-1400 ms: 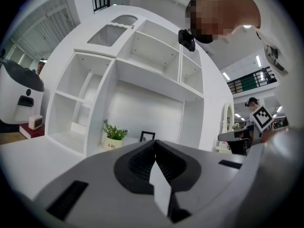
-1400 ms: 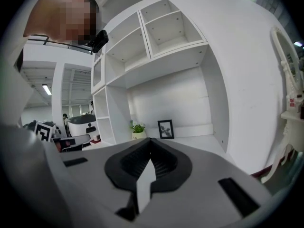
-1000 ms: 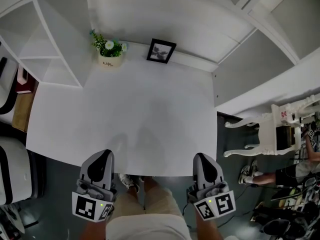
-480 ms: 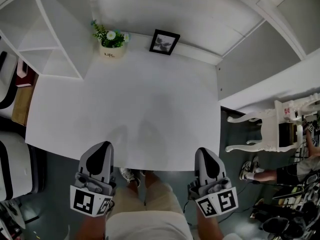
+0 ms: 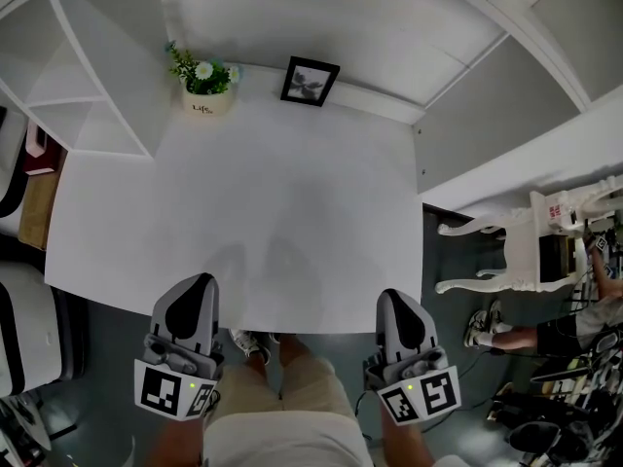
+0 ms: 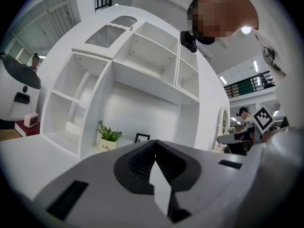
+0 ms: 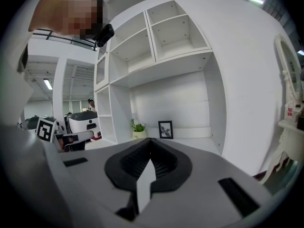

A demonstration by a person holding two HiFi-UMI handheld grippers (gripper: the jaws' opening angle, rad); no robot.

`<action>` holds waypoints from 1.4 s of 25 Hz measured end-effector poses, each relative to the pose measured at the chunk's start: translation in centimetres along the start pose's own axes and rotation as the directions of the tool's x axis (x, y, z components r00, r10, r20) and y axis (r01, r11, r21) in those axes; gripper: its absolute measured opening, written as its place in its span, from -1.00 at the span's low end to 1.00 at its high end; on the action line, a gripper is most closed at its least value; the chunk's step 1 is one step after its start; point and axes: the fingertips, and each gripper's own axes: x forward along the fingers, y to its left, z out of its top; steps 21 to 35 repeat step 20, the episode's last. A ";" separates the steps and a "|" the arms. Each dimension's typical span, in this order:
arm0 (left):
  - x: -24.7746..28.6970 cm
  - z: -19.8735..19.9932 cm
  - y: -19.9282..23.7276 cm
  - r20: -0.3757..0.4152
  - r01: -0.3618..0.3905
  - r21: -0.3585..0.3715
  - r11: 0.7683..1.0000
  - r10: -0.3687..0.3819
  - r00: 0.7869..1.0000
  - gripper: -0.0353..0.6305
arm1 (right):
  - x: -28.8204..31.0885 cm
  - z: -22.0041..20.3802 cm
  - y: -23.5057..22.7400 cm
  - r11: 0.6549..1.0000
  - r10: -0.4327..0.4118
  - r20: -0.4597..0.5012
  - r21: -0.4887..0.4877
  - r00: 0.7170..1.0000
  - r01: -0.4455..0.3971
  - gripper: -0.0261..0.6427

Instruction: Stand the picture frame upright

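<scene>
Table (image 5: 243, 212) smooth, matt white; picture frame (image 5: 310, 81) smooth, dark; plant pot (image 5: 207, 108) matt.

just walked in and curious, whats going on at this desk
A person stands at the near edge of a white desk with a gripper in each hand. The left gripper and right gripper are both shut and empty, held over the desk's front edge, far from anything. At the back of the desk, the picture frame already stands upright by the wall, beside a small potted plant. Nothing is being handled.
</scene>
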 end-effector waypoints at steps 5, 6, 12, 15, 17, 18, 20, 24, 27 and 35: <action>0.2 -0.3 -0.4 -0.002 0.004 -0.004 1.000 -0.004 1.000 -0.84 | -0.2 -0.2 -0.2 1.000 -0.001 -0.001 0.003 1.000 0.001 -0.89; 0.2 -0.4 -0.5 -0.001 0.003 -0.005 1.000 -0.004 1.000 -0.84 | -0.3 -0.2 -0.2 1.000 0.000 -0.001 0.003 1.000 0.000 -0.89; 0.5 -0.5 -0.7 -0.002 0.007 -0.011 1.000 -0.007 1.000 -0.84 | -0.4 -0.2 -0.3 1.000 -0.001 -0.001 0.004 1.000 0.001 -0.89; 0.6 -0.6 -0.7 -0.001 0.009 -0.015 1.000 -0.009 1.000 -0.84 | -0.4 -0.4 -0.3 1.000 -0.002 -0.002 0.006 1.000 0.003 -0.89; 0.7 -0.7 -0.6 0.000 0.011 -0.017 1.000 -0.011 1.000 -0.84 | -0.4 -0.4 -0.3 1.000 -0.003 -0.001 0.005 1.000 0.003 -0.89; 0.7 -0.7 -0.6 0.000 0.013 -0.017 1.000 -0.013 1.000 -0.84 | -0.3 -0.4 -0.2 1.000 -0.004 -0.001 0.005 1.000 0.004 -0.89; 0.8 -0.8 -0.6 0.000 0.015 -0.018 1.000 -0.015 1.000 -0.84 | -0.3 -0.4 -0.3 1.000 -0.006 -0.002 0.003 1.000 0.006 -0.89; 0.8 -0.8 -0.6 0.000 0.015 -0.018 1.000 -0.015 1.000 -0.84 | -0.3 -0.4 -0.3 1.000 -0.006 -0.002 0.003 1.000 0.006 -0.89; 0.8 -0.8 -0.6 0.000 0.015 -0.018 1.000 -0.015 1.000 -0.84 | -0.3 -0.4 -0.3 1.000 -0.006 -0.002 0.003 1.000 0.006 -0.89; 0.8 -0.8 -0.6 0.000 0.015 -0.018 1.000 -0.015 1.000 -0.84 | -0.3 -0.4 -0.3 1.000 -0.006 -0.002 0.003 1.000 0.006 -0.89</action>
